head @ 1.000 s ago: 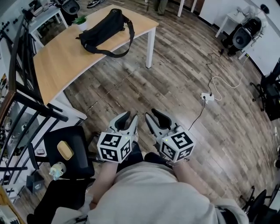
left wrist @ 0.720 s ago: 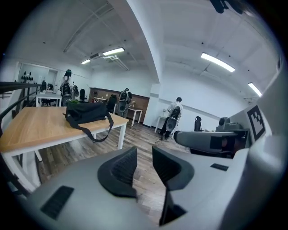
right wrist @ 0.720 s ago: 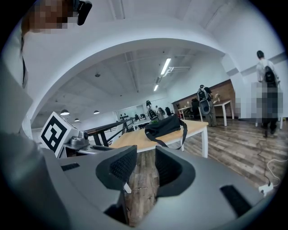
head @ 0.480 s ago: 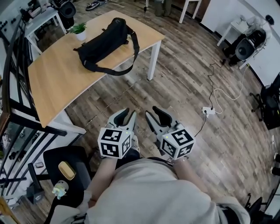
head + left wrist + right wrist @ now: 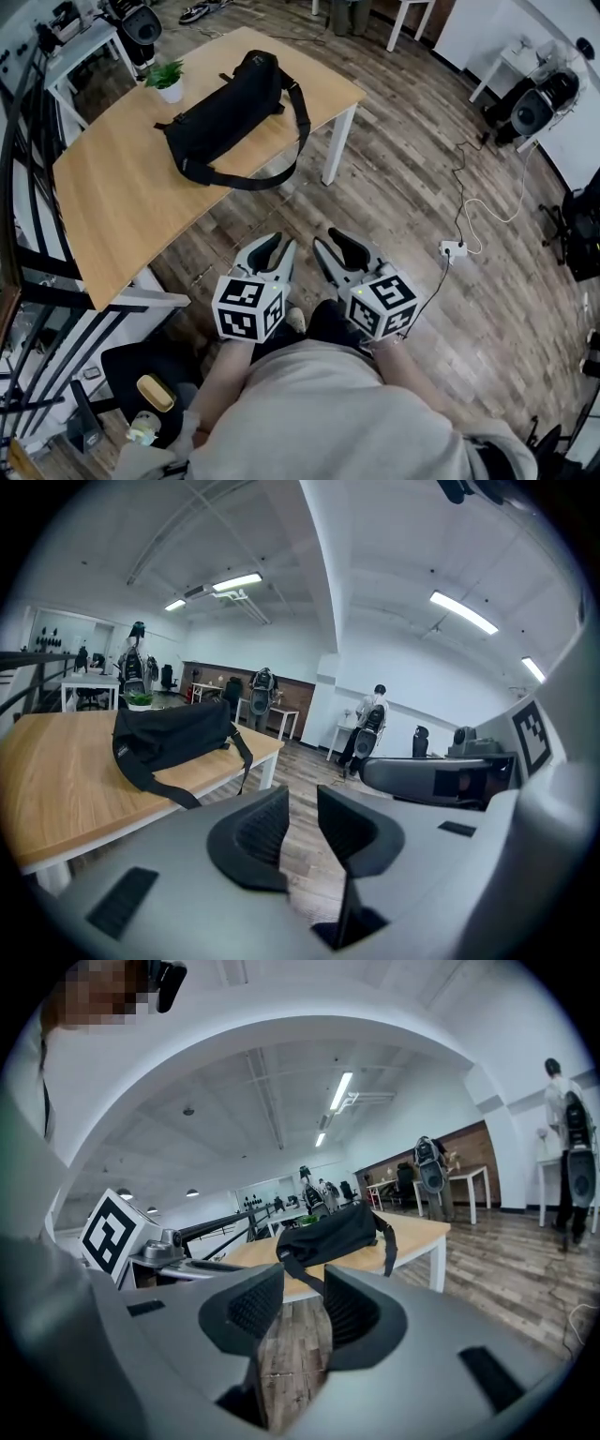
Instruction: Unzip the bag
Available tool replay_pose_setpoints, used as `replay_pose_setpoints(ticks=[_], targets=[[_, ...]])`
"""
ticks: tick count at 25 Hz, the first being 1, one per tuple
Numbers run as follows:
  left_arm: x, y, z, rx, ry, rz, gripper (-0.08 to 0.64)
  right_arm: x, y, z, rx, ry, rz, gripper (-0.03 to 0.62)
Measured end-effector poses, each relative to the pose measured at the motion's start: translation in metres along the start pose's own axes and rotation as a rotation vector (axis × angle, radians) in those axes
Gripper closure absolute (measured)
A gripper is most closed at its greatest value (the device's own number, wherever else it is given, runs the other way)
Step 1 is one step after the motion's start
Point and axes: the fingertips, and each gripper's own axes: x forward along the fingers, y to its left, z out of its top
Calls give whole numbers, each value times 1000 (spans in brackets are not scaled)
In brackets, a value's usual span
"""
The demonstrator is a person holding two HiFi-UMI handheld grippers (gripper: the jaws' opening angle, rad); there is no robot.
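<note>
A black sling bag (image 5: 230, 112) lies on a light wooden table (image 5: 103, 187), its strap looped over the table's front edge. It also shows in the left gripper view as the bag (image 5: 173, 738) and in the right gripper view as the bag (image 5: 333, 1232). My left gripper (image 5: 277, 255) and right gripper (image 5: 335, 248) hang side by side close to the person's body, above the floor and well short of the table. Both point toward the bag. The left gripper (image 5: 302, 803) stands open with nothing between its jaws, and so does the right gripper (image 5: 305, 1288).
A small potted plant (image 5: 167, 80) stands on the table behind the bag. The white table leg (image 5: 336, 150) is at the near corner. A power strip (image 5: 453, 249) with cable lies on the floor at right. A black railing (image 5: 37, 272) and chair (image 5: 141, 375) are at left.
The table and bag have drawn nearer and lower in the head view as the person walks toward them. Both grippers stay held in front of the body.
</note>
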Motion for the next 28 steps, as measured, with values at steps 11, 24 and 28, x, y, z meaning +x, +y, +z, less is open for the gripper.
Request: replay_pose_setpoints(ticks=[11, 24, 28], targets=[[42, 55, 14, -46, 20, 54, 456, 66, -40, 19, 11, -1, 2, 468], [146, 109, 67, -65, -2, 113, 456, 163, -123, 73, -17, 6, 84, 468], [185, 125, 92, -74, -25, 140, 456, 196, -153, 98, -46, 9, 126, 468]])
